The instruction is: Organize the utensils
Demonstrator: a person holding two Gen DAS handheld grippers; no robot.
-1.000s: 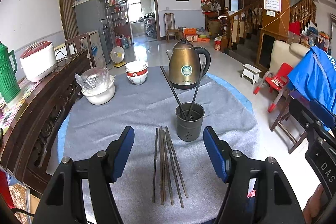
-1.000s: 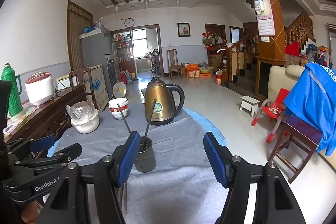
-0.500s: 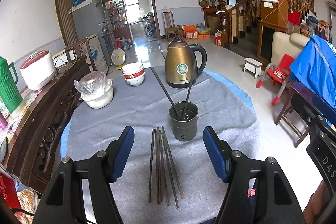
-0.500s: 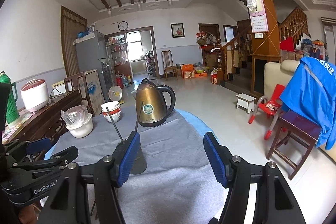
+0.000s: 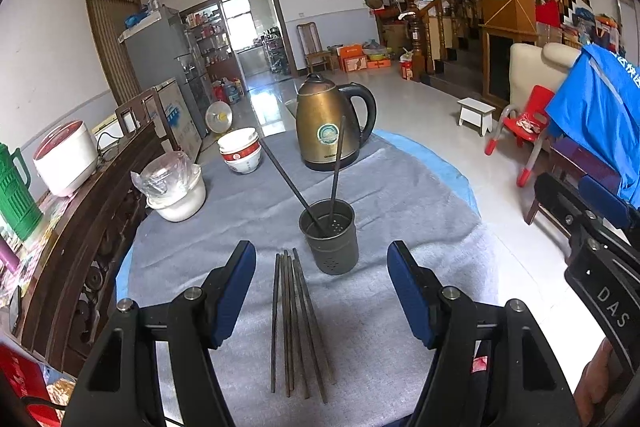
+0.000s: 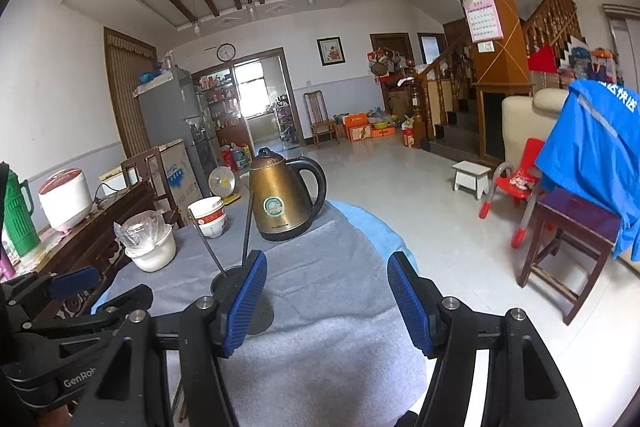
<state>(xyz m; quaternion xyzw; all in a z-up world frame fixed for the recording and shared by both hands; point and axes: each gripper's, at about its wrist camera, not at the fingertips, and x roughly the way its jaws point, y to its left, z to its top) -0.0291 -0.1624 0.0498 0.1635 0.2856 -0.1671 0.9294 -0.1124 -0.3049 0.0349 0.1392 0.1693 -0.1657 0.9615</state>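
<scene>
Several dark chopsticks point(image 5: 294, 323) lie side by side on the grey cloth, between the fingers of my left gripper point(image 5: 321, 293), which is open and empty above them. A dark perforated holder cup point(image 5: 330, 241) stands just beyond them with two chopsticks point(image 5: 336, 171) leaning in it. My right gripper point(image 6: 327, 301) is open and empty. In its view the holder point(image 6: 240, 301) sits partly hidden behind its left finger, with the two chopsticks point(image 6: 247, 231) sticking up.
On the cloth-covered table point(image 5: 400, 195) stand a bronze kettle point(image 5: 328, 123), stacked bowls point(image 5: 239, 151) and a white pot with a plastic bag point(image 5: 176, 187). A wooden sideboard point(image 5: 80, 235) lies left. A stool point(image 6: 572, 243) and red chair point(image 6: 516, 187) stand right.
Both grippers have pulled back and risen a little, so the holder and loose chopsticks look farther off. Both stay open. The objects on the table have not moved.
</scene>
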